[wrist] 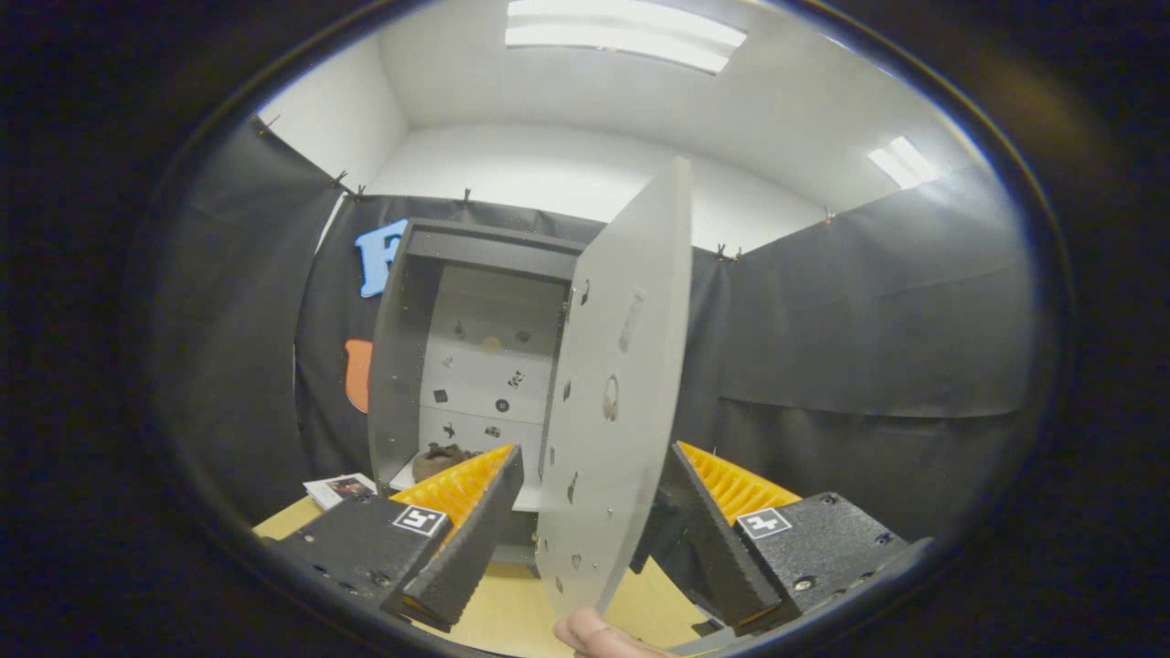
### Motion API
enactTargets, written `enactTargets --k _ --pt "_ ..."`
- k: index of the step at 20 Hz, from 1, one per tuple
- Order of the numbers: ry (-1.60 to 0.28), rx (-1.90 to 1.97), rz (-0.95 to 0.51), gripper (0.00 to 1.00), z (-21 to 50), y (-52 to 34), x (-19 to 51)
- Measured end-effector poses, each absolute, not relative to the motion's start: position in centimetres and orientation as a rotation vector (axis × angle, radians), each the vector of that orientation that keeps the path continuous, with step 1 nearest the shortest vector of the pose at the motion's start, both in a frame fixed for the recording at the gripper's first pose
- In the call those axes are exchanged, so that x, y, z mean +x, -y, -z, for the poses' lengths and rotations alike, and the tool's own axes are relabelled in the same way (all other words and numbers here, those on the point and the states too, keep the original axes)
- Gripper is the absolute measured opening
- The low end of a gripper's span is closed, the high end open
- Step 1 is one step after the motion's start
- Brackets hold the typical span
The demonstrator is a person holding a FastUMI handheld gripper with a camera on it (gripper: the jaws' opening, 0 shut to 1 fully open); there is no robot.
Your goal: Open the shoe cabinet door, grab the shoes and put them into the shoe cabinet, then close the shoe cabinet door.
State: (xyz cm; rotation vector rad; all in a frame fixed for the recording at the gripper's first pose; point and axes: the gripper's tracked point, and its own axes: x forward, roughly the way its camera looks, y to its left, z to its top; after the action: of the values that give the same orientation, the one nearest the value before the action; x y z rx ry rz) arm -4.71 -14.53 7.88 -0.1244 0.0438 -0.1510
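The grey shoe cabinet [407,366] stands on the yellow table against the black cloth, with its inside showing. Its door [622,384] is swung out towards me, nearly edge-on, and hangs between my two fingers. My gripper [592,457] is open, with a finger on each side of the door's lower part. The right finger lies close against the door's outer face and the left one sits a little off its inner face. A brown shoe [441,460] lies on the cabinet's bottom shelf, just beyond the left finger.
A small printed booklet [340,489] lies on the yellow table [512,612] left of the cabinet. A person's fingertip [594,632] shows below the door's bottom edge. Black cloth walls close in on both sides.
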Motion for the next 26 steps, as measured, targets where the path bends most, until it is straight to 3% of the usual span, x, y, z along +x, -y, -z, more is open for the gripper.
enactTargets --k 7,13,26 --pt "-0.002 -0.017 0.216 1.00 -8.9 23.4 -7.5" --pt "-0.033 -0.035 0.335 1.00 -5.4 29.1 -6.5" --pt "-0.185 -0.171 0.184 1.00 2.7 23.2 -0.7"
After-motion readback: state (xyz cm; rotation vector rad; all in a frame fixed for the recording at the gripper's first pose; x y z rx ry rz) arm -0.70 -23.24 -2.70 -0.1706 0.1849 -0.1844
